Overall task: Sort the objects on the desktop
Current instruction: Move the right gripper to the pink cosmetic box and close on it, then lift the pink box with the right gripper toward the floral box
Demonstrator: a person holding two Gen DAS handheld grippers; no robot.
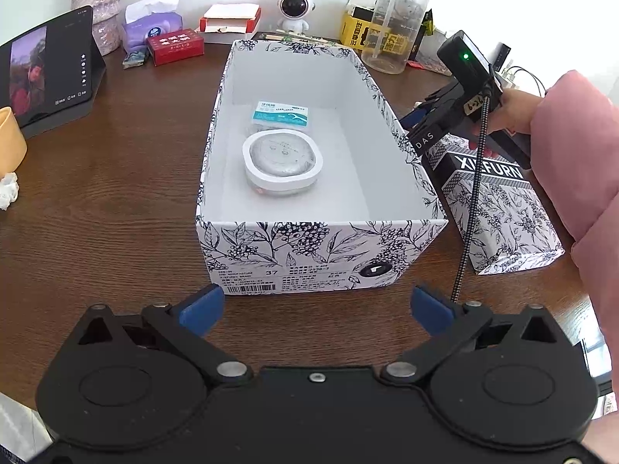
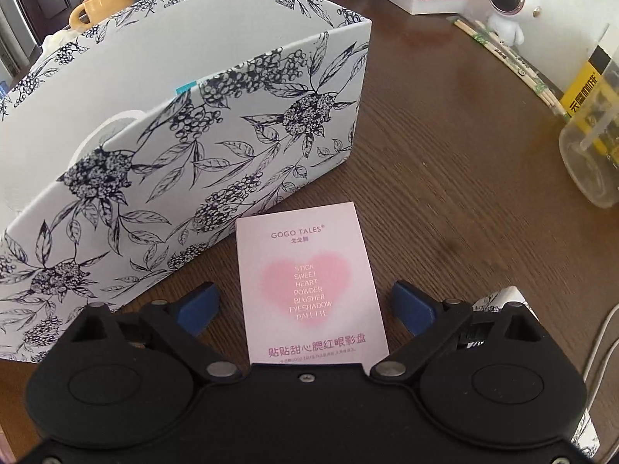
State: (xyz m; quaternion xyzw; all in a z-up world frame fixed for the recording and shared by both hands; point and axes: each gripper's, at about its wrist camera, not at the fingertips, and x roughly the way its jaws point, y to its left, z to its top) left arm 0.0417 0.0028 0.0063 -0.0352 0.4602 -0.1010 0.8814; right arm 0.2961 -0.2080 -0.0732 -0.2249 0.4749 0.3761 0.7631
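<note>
An open floral shoe box point(image 1: 305, 251) stands mid-table; it also shows in the right wrist view point(image 2: 216, 143). Inside lie a round white-rimmed silver case point(image 1: 282, 162) and a teal floss packet point(image 1: 281, 114). My left gripper point(image 1: 317, 309) is open and empty, just in front of the box's near wall. My right gripper point(image 2: 305, 305) is open, its blue pads on either side of a pink eyeshadow palette box point(image 2: 309, 282) lying flat on the table beside the box's right wall, not touching it. The right gripper also shows in the left wrist view point(image 1: 416, 118).
The box lid point(image 1: 499, 208) lies right of the box. At the back stand a tablet point(image 1: 50, 77), a tissue pack point(image 1: 153, 25), red boxes point(image 1: 176, 46), an astronaut figure point(image 2: 506, 0), chopsticks point(image 2: 514, 65) and a clear bottle point(image 2: 592, 147). A yellow mug point(image 2: 104, 4) stands at the left.
</note>
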